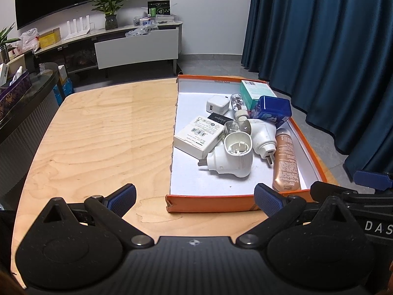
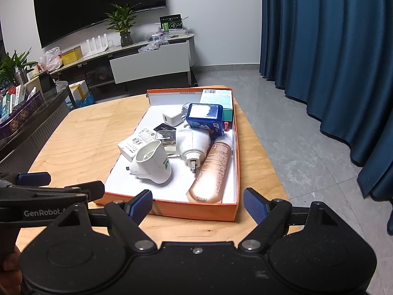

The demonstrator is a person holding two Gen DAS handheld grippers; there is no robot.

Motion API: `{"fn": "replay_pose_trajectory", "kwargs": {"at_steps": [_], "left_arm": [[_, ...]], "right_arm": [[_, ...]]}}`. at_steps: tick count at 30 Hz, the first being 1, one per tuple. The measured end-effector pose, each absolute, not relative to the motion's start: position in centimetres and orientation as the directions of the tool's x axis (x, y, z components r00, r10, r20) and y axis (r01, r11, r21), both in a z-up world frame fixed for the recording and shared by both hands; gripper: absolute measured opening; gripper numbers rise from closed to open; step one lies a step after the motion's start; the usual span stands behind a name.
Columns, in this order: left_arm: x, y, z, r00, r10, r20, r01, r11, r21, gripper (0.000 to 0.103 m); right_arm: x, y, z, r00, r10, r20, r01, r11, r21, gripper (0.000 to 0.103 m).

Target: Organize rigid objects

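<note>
An orange box lid (image 1: 208, 202) (image 2: 194, 210) with a white inside lies on the wooden table (image 1: 98, 135). In it lie a white plug-in device (image 1: 231, 158) (image 2: 153, 164), a second white plug (image 1: 264, 136) (image 2: 192, 143), a rose-gold tube (image 1: 286, 159) (image 2: 212, 172), a white carton (image 1: 199, 135), a white charger (image 1: 217, 105) (image 2: 172, 118), a blue tin (image 1: 272, 109) (image 2: 205, 118) and a teal box (image 1: 258, 93) (image 2: 217, 98). My left gripper (image 1: 195, 198) stands open before the lid's near wall. My right gripper (image 2: 197, 205) is open too, with nothing between its fingers.
Dark blue curtains (image 2: 331, 49) hang on the right over grey floor (image 2: 307, 159). A TV bench (image 1: 118, 41) with a plant (image 1: 109, 7) stands at the back. A dark counter (image 1: 24, 103) with clutter runs along the left. The table's left half is bare wood.
</note>
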State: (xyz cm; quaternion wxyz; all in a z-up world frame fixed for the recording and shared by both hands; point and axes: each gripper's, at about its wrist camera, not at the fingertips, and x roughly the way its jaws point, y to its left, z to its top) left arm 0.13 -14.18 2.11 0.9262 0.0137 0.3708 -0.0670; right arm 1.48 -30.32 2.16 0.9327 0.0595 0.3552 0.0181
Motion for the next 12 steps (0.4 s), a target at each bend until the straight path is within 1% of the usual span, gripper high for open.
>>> {"fn": "replay_pose_trajectory", "kwargs": {"at_steps": [12], "left_arm": [[0.13,-14.23,2.27,0.733,-0.131,-0.667,0.150,0.988,-0.029,0.103]], "right_arm": [[1.50,-30.32,2.14,0.748,0.064,-0.660,0.020,0.993,0.119,0.096]]}}
